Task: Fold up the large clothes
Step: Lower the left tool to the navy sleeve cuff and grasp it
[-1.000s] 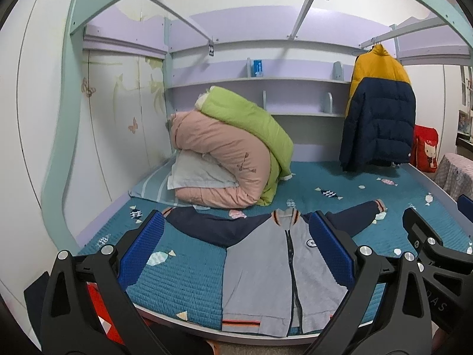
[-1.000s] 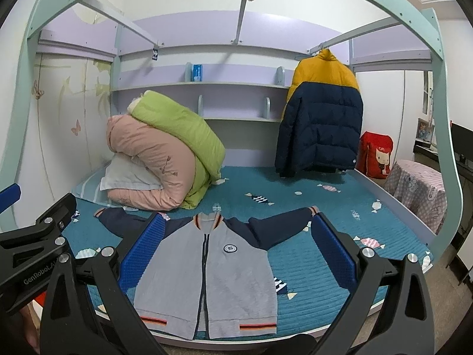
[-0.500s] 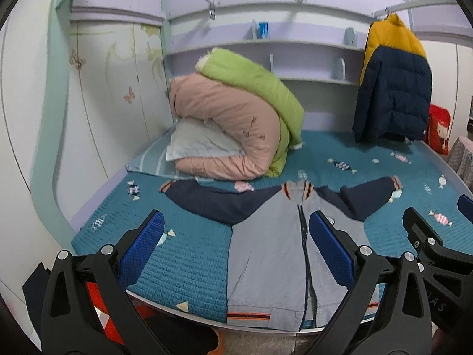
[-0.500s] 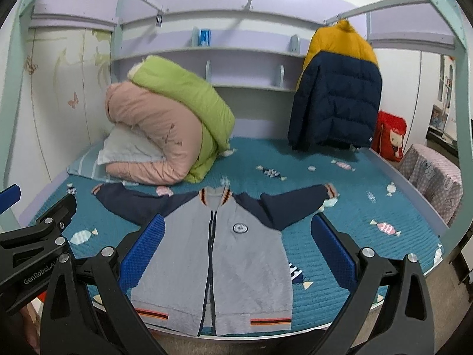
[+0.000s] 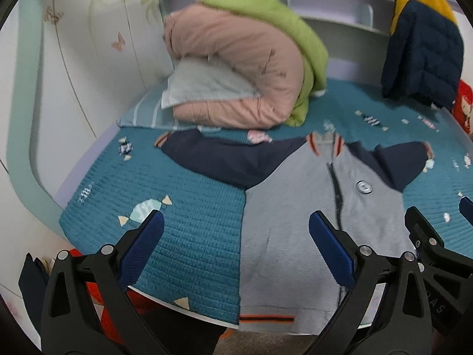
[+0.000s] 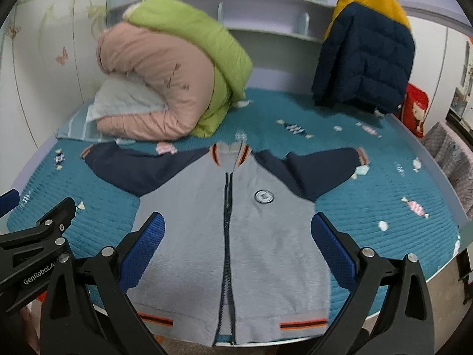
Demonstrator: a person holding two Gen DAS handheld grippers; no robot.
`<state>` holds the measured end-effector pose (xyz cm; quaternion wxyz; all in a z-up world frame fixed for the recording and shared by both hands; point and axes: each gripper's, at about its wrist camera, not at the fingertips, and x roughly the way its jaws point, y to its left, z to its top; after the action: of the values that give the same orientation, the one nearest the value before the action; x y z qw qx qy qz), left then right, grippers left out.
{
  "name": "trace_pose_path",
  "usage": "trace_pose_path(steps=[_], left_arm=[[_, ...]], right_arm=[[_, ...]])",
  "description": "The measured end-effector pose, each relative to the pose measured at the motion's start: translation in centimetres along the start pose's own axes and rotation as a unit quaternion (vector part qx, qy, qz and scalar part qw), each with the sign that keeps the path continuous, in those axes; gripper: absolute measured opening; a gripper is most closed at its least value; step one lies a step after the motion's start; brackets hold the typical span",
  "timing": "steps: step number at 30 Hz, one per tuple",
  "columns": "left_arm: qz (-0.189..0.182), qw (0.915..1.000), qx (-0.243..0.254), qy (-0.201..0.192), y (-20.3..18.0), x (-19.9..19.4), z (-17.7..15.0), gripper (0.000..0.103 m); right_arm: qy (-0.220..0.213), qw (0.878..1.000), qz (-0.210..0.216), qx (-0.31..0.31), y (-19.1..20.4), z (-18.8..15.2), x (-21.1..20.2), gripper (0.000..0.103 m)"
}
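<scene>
A grey zip jacket (image 6: 236,230) with navy sleeves and orange-striped cuffs and hem lies face up on the teal bed cover (image 6: 384,207), sleeves spread out, hem at the near edge. In the left wrist view the jacket (image 5: 295,222) fills the lower right, its left sleeve (image 5: 212,156) stretched toward the wall. My left gripper (image 5: 236,242) hovers open above the jacket's left hem side and the bare cover. My right gripper (image 6: 236,239) is open over the jacket's middle, with nothing between its blue pads (image 6: 331,245). Each gripper shows at the edge of the other's view.
A rolled pink and green quilt (image 6: 165,80) with a pale pillow (image 6: 124,100) sits at the back left of the bed. A yellow and navy puffer coat (image 6: 366,53) hangs at the back right. A red bag (image 6: 416,109) and a covered stool (image 6: 449,153) stand to the right.
Both grippers have moved forward and tilted down toward the bed, so the jacket looms larger and the upper frame has left view. Both stay open; the jacket has not moved.
</scene>
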<state>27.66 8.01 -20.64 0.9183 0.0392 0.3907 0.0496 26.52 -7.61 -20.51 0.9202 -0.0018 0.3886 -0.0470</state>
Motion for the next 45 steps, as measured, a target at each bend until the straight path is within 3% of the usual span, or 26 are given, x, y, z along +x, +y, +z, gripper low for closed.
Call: trace_pose_path(steps=[13, 16, 19, 23, 28, 30, 34, 35, 37, 40, 42, 44, 45], left_arm=[[-0.014, 0.9963, -0.015, 0.084, 3.1, 14.8, 1.2, 0.098], [-0.027, 0.9958, -0.011, 0.087, 4.0, 18.3, 1.8, 0.098], [-0.065, 0.9938, -0.013, 0.089, 5.7, 21.8, 2.8, 0.098], [-0.103, 0.9871, -0.06, 0.107, 10.8, 27.6, 5.0, 0.098], [-0.053, 0.9858, -0.125, 0.1, 19.1, 35.7, 7.6, 0.098], [-0.048, 0.9792, -0.162, 0.113, 21.9, 38.8, 8.0, 0.098], [-0.06, 0.9487, -0.269, 0.156, 26.4, 44.9, 8.1, 0.098], [-0.058, 0.9455, -0.278, 0.16, 26.9, 45.8, 8.2, 0.098], [-0.039, 0.9506, -0.271, 0.147, 26.7, 46.6, 9.1, 0.098], [-0.044, 0.9519, -0.264, 0.149, 26.2, 47.8, 10.5, 0.098], [-0.026, 0.9555, -0.252, 0.152, 25.8, 48.4, 11.0, 0.09], [-0.01, 0.9609, -0.234, 0.148, 25.7, 48.4, 11.5, 0.054], [-0.025, 0.96, -0.238, 0.146, 25.7, 48.3, 11.7, 0.043]], right_arm=[[0.057, 0.998, 0.021, -0.009, 5.4, 2.2, 13.2, 0.096], [0.064, 0.997, 0.026, -0.017, 6.9, 2.6, 16.1, 0.096], [0.07, 0.997, 0.036, -0.026, 8.6, 3.1, 19.1, 0.096], [0.075, 0.996, 0.031, -0.044, 10.3, 3.3, 22.8, 0.096], [0.083, 0.995, 0.028, -0.044, 10.9, 2.9, 25.9, 0.096], [0.087, 0.995, 0.03, -0.04, 10.8, 2.6, 26.6, 0.096], [0.095, 0.994, 0.03, -0.042, 10.6, 2.1, 27.7, 0.096], [0.096, 0.994, 0.031, -0.042, 10.4, 2.0, 27.9, 0.096], [0.097, 0.994, 0.029, -0.043, 10.3, 1.9, 28.2, 0.096], [0.098, 0.994, 0.028, -0.042, 10.0, 1.8, 28.6, 0.096], [0.095, 0.994, 0.033, -0.038, 9.8, 2.0, 28.9, 0.096], [0.093, 0.994, 0.039, -0.034, 9.6, 2.3, 29.2, 0.096], [0.092, 0.994, 0.042, -0.032, 9.6, 2.4, 29.3, 0.096]])
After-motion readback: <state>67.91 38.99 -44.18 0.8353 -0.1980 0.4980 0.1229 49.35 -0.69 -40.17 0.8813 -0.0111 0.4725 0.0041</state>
